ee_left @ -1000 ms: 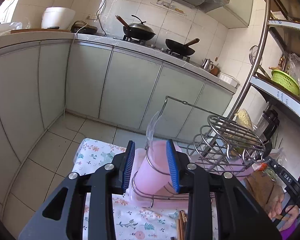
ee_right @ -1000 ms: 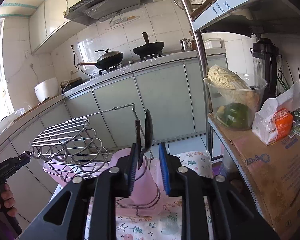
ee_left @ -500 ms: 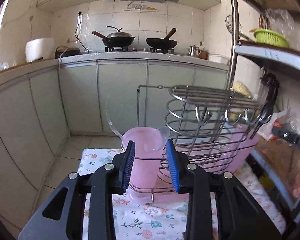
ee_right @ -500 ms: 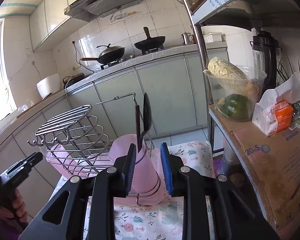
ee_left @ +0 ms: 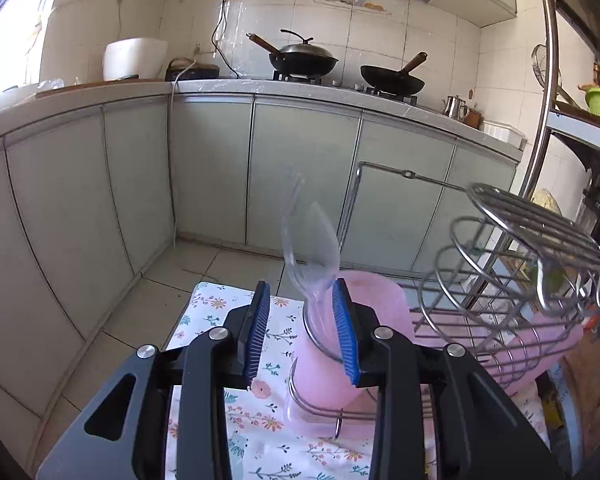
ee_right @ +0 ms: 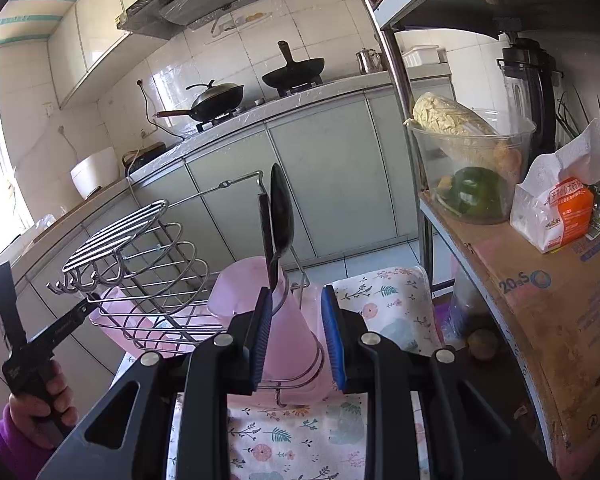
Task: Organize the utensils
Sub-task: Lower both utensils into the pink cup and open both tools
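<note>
Fingers [ee_left: 260, 320] of the left gripper [ee_left: 300, 328] are standing apart with bare tablecloth showing between the blue pads, grasping nothing; the fingers [ee_right: 332, 332] of the right gripper [ee_right: 296, 336] are likewise spread and empty. Count: one pink cup [ee_left: 340, 344] is sitting in the ring holder at the end of one wire dish rack [ee_left: 532, 248], and a pink drip tray [ee_left: 540, 344] is lying under the rack. One clear plastic spoon [ee_left: 310, 248] is standing in the cup, bowl up, seen in the left wrist view. In the right wrist view one black spoon [ee_right: 281, 216] and one flat black handle [ee_right: 266, 232] are standing upright in the same cup [ee_right: 284, 332]; what sort of utensil the handle belongs to cannot be told. Pose: the left gripper is pointing level toward the cabinets, its right finger overlapping the cup's rim in view; whether it is touching cannot be told. The right gripper is facing the cup from the opposite side, the cup showing between its pads. A hand [ee_right: 48, 396] in a purple sleeve is gripping the other tool's handle at lower left. Surface: a floral tablecloth [ee_left: 276, 424] is covering the table. Room: two black woks [ee_left: 304, 60] are sitting on the stove, one lidded, above grey-green cabinets [ee_left: 300, 176] and a tiled floor [ee_left: 204, 264].
</note>
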Action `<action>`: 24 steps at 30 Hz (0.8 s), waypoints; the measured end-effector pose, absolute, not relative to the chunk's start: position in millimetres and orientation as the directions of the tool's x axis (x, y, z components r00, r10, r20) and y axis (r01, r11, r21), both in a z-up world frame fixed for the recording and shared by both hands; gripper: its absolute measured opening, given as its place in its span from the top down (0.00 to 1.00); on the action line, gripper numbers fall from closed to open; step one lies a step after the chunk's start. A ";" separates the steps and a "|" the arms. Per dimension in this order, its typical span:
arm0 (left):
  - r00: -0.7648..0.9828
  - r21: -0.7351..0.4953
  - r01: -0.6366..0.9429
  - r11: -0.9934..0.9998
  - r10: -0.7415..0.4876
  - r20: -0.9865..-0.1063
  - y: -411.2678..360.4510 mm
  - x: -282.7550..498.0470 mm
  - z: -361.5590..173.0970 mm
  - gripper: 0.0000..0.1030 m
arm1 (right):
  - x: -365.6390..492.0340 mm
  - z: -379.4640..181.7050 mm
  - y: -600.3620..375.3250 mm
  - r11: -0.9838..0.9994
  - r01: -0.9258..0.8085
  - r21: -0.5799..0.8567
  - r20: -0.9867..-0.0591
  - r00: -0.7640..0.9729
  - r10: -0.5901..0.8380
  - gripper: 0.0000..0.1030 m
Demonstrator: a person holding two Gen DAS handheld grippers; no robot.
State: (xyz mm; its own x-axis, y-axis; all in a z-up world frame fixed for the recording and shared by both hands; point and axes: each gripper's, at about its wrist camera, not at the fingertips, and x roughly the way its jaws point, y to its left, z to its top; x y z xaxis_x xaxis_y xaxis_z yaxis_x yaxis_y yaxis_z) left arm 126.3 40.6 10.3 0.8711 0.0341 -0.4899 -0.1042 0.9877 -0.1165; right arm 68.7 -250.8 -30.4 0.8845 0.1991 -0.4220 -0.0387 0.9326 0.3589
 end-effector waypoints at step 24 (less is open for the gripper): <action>0.874 -0.327 -0.045 0.944 -0.121 -0.471 85.7 130.1 61.6 0.73 | 51.5 -27.0 -224.8 0.944 -0.107 0.313 -0.422 0.874 0.239 0.76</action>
